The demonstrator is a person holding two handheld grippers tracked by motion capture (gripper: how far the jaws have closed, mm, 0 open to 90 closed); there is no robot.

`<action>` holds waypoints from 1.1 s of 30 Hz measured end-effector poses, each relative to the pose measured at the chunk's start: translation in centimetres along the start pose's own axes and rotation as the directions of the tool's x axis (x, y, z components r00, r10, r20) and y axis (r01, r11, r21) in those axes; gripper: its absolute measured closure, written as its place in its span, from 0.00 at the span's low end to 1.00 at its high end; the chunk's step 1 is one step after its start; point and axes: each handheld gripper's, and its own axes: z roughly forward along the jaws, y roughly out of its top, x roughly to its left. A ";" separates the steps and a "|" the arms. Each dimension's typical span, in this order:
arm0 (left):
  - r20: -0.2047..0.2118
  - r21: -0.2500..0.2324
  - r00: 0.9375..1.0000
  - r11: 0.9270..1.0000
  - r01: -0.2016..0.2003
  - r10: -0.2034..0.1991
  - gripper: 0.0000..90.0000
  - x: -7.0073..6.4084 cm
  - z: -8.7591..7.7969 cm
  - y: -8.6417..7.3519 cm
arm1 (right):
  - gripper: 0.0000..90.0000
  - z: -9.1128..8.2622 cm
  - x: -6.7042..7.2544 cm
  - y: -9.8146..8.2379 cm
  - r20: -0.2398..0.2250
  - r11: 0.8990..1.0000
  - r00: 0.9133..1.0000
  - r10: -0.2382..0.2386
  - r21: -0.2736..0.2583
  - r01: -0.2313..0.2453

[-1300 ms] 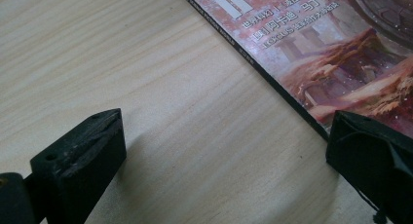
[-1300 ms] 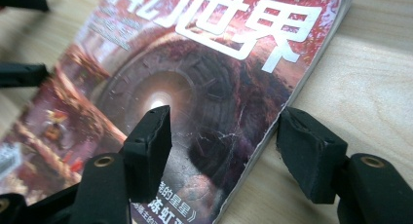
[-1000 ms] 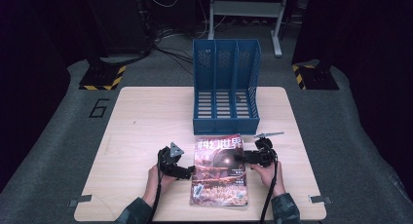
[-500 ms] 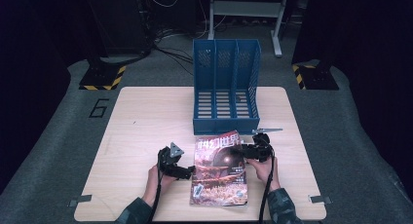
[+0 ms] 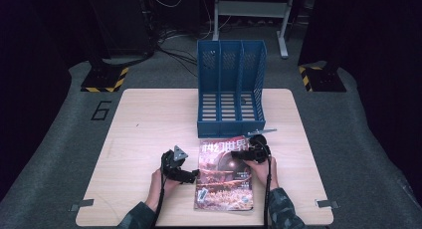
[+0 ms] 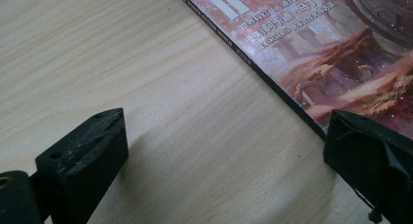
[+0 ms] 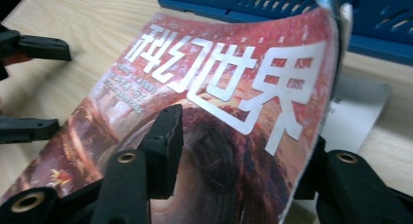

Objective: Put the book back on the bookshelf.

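A magazine (image 5: 226, 171) with a red cover and white characters lies flat near the table's front edge. My left gripper (image 5: 193, 175) rests on the table, open, just left of the spine (image 6: 272, 80); its jaws (image 6: 224, 131) straddle bare wood, and one tip is by the cover. My right gripper (image 5: 245, 153) is at the magazine's upper right corner. There the cover's edge (image 7: 326, 63) curls up between the jaws (image 7: 243, 136), one over the cover and one under its edge. These jaws have just been closing, with a wide gap still between them.
A blue three-slot file rack (image 5: 231, 89) stands just beyond the magazine, its open side toward me. A white page (image 7: 358, 112) shows under the lifted cover. The wooden table (image 5: 149, 119) stretches bare to the left and right. My left gripper's jaws (image 7: 29, 87) show far left in the right gripper view.
My right gripper has shifted left and a little away from me, onto the magazine's upper right corner. The left gripper has stayed where it was.
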 end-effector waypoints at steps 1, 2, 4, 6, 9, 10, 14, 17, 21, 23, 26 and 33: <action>0.000 0.000 1.000 1.000 0.000 0.000 0.03 0.0 0.0 0.0 | 0.54 0.0 0.1 0.0 -0.015 1.000 1.000 -0.002 -0.001 0.002; 0.005 -0.001 1.000 1.000 0.009 -0.009 0.03 -0.1 0.0 0.0 | 0.55 0.0 0.2 0.1 -0.034 1.000 0.999 -0.006 -0.012 0.005; -0.001 0.006 1.000 1.000 -0.002 0.002 0.03 0.0 0.0 0.0 | 0.56 0.1 0.4 0.1 -0.066 1.000 0.998 -0.009 -0.016 0.008; 0.002 0.005 1.000 1.000 0.003 -0.003 0.03 0.0 0.0 0.0 | 0.56 0.2 0.4 0.1 -0.067 1.000 0.998 -0.008 -0.014 0.007; -0.001 0.006 1.000 1.000 -0.002 0.002 0.03 0.0 0.0 0.0 | 0.61 0.4 0.7 0.2 -0.050 1.000 0.999 -0.021 -0.002 0.021; 0.001 0.005 1.000 1.000 0.001 -0.001 0.03 0.0 0.0 0.0 | 0.65 0.4 0.8 0.2 -0.049 1.000 0.998 -0.028 -0.008 0.027; 0.001 0.006 1.000 1.000 0.001 -0.001 0.03 0.0 0.0 0.0 | 0.80 -0.2 0.8 -0.1 -0.050 0.999 0.999 -0.023 -0.048 0.020; 0.002 0.001 1.000 1.000 0.003 -0.003 0.02 0.0 0.0 0.0 | 0.88 -0.3 1.1 -0.2 -0.039 0.997 0.998 -0.043 -0.060 0.041; 0.003 0.006 1.000 1.000 0.007 -0.007 0.02 -0.1 -0.1 -0.1 | 0.96 -0.7 1.7 -0.2 -0.040 0.994 0.997 -0.060 -0.090 0.056; 0.005 0.009 1.000 1.000 0.005 -0.005 0.02 -0.2 -0.2 -0.1 | 0.99 -1.0 2.5 -0.2 -0.031 0.988 0.995 -0.095 -0.123 0.091; 0.058 0.004 0.998 1.000 0.020 -0.021 0.02 0.0 -0.5 -0.1 | 0.99 -1.3 3.1 -0.1 -0.027 0.980 0.990 -0.136 -0.151 0.130; 0.144 -0.030 0.988 0.997 0.066 -0.061 0.02 -0.1 -0.7 0.4 | 0.99 -1.6 4.1 -0.1 -0.030 0.958 0.977 -0.211 -0.206 0.200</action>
